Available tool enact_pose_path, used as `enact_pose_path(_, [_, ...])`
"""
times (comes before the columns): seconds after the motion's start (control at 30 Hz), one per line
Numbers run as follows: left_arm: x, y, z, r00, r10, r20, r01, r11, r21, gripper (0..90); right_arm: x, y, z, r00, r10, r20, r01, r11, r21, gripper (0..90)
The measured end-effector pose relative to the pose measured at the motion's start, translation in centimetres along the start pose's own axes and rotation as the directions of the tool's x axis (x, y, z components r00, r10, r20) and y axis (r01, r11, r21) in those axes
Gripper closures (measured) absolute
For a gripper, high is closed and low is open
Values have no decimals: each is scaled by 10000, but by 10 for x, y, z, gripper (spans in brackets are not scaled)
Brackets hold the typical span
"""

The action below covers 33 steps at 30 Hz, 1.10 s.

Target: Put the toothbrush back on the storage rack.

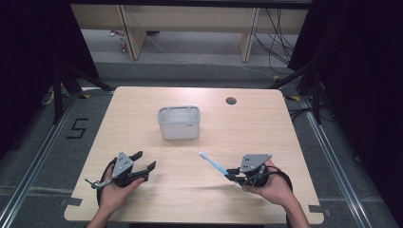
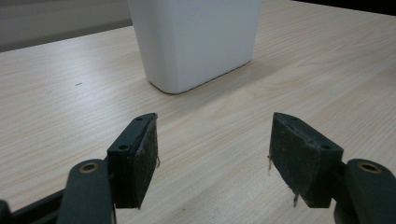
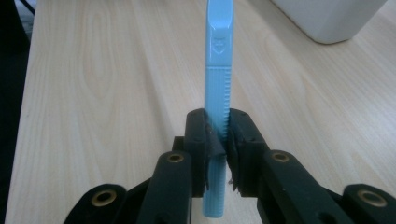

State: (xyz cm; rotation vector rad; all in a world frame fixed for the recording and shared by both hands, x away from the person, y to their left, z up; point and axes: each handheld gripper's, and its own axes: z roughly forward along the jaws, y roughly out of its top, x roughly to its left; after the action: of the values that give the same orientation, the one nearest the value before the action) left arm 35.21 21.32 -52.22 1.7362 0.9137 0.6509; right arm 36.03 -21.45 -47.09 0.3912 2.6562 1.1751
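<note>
Pale wood grain covers one table (image 1: 142,102), which stands on a grey floor between black curtains; a single round cable hole (image 1: 231,100) sits near its far edge. Two grippers are in play, one per hand, and two loose things: one white container and one light blue toothbrush.

Held low at the near right of the table, the right gripper (image 1: 232,174) has its jaws closed on the toothbrush (image 1: 213,163). In the right gripper view the jaws pinch the ribbed lower part of the handle (image 3: 216,107) from both sides; a short end of the handle sticks out behind them toward the hand, and the long part runs straight ahead of the tips. From the high view the brush slants forward and to the left of this gripper, its white head end the farthest point from the jaws, clear of the container.

The left gripper (image 1: 144,160) rests at the near left, jaws spread wide with nothing between them. Its own view shows both pads (image 2: 142,158) apart over bare wood.

The white container (image 1: 179,122) stands upright ahead of both grippers, forward and right of the left one, forward and left of the right one, well apart from each. In the left gripper view its rounded base (image 2: 196,42) sits straight beyond the open jaws.
</note>
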Motion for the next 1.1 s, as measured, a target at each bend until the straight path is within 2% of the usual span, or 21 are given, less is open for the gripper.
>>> enact_pose_path(0.03, [0, 0, 0, 10000, -8, 2, 8, 10000, -9, 322, 0, 0, 1, 9999, 118, 62, -117, 9997, -224, 791])
enact_pose_path(0.17, [0, 0, 0, 10000, -4, 4, 4, 10000, -11, 322, 0, -1, 1, 9995, 300, 124, -292, 9980, -568, 791])
enact_pose_path(0.2, [0, 0, 0, 10000, -17, 3, 17, 10000, -25, 322, 0, -1, 2, 9988, 443, 196, -425, 9955, -851, 792])
enact_pose_path(0.37, [0, 0, 0, 10000, -15, -6, 15, 10000, -39, 322, -2, 0, 2, 9986, 469, 249, -432, 9900, -1340, 792])
enact_pose_path(0.4, [0, 0, 0, 10000, -3, -5, 3, 10000, -34, 322, -1, 0, 2, 9970, 733, 230, -688, 9850, -1582, 792])
enact_pose_path(0.43, [0, 0, 0, 10000, 8, -1, -8, 10000, -34, 322, -1, 0, 2, 9963, 805, 298, -747, 9841, -1609, 792])
enact_pose_path(0.53, [0, 0, 0, 10000, 9, 1, -9, 10000, -36, 322, -2, 0, 2, 9967, 764, 267, -701, 9801, -1856, 792])
enact_pose_path(0.6, [1, 0, 0, 10000, -58, 62, 59, 9999, -126, 322, 0, -1, 3, 9933, 1142, 190, -1076, 9712, -2124, 792])
enact_pose_path(0.63, [1, 0, 0, 10000, -58, 62, 59, 9999, -126, 322, 0, -1, 3, 9933, 1142, 190, -1076, 9712, -2124, 792])
enact_pose_path(0.67, [1, 0, 0, 10000, -71, 46, 72, 9999, -100, 322, -1, -2, 4, 9929, 1159, 277, -1062, 9658, -2366, 792])
enact_pose_path(0.77, [2, 0, -1, 9998, -165, 71, 165, 9998, -84, 322, -2, -3, 4, 9925, 1173, 331, -1057, 9636, -2455, 792])
enact_pose_path(0.8, [3, 0, -2, 9998, -199, 72, 200, 9998, -92, 324, -1, -4, 5, 9897, 1400, 290, -1276, 9565, -2624, 792])
enact_pose_path(0.83, [3, 0, -2, 9998, -199, 72, 200, 9998, -92, 325, -1, -4, 5, 9897, 1400, 290, -1276, 9565, -2624, 792])
enact_pose_path(0.87, [3, -1, -2, 9997, -231, 110, 233, 9996, -185, 325, -1, -4, 5, 9883, 1493, 308, -1360, 9549, -2639, 792])
enact_pose_path(0.9, [3, 0, -2, 9991, -387, 198, 392, 9989, -275, 327, -1, -4, 6, 9863, 1622, 284, -1478, 9479, -2822, 792])
enact_pose_path(0.93, [3, 0, -2, 9991, -387, 198, 392, 9989, -275, 327, -1, -4, 6, 9863, 1622, 284, -1478, 9479, -2822, 792])
enact_pose_path(1.0, [-1, 4, -1, 9973, -551, 490, 577, 9969, -537, 327, 0, -3, 8, 9841, 1726, 412, -1518, 9390, -3087, 791])
enact_pose_path(1.03, [-1, 4, -1, 9973, -551, 490, 577, 9969, -537, 326, 0, -3, 8, 9827, 1788, 488, -1544, 9356, -3175, 791])
enact_pose_path(1.07, [-3, 7, -1, 9959, -638, 646, 682, 9954, -675, 326, 0, -3, 8, 9827, 1788, 488, -1544, 9356, -3175, 791])
enact_pose_path(1.1, [-8, 13, -1, 9916, -783, 1031, 881, 9916, -944, 326, 0, -3, 8, 9820, 1816, 522, -1551, 9324, -3263, 792])
